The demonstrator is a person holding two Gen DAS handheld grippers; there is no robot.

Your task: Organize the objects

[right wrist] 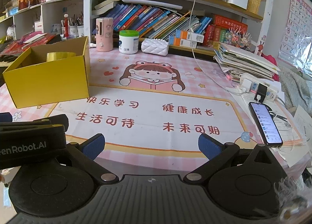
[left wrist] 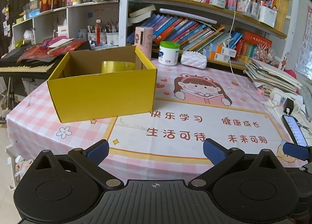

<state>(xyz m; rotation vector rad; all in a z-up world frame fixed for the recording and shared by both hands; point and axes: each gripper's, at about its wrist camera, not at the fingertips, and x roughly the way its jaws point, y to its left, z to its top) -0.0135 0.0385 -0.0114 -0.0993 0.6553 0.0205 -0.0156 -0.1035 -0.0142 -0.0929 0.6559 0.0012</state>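
An open yellow cardboard box (left wrist: 101, 95) stands on the left of the pink cartoon tablecloth; it also shows in the right wrist view (right wrist: 48, 83). A yellow tape roll (left wrist: 118, 66) stands inside it, and shows in the right wrist view too (right wrist: 60, 56). My left gripper (left wrist: 156, 150) is open and empty, low over the table's near edge, in front and right of the box. My right gripper (right wrist: 152, 145) is open and empty, beside it on the right. The left gripper's body (right wrist: 31, 138) shows at the right view's left edge.
At the table's back stand a pink dispenser (right wrist: 104, 34), a green-lidded white jar (right wrist: 128, 41) and a white quilted pouch (right wrist: 155, 47), with bookshelves behind. On the right lie a paper stack (right wrist: 247, 62), a power strip (right wrist: 257, 87) and a lit phone (right wrist: 266, 124).
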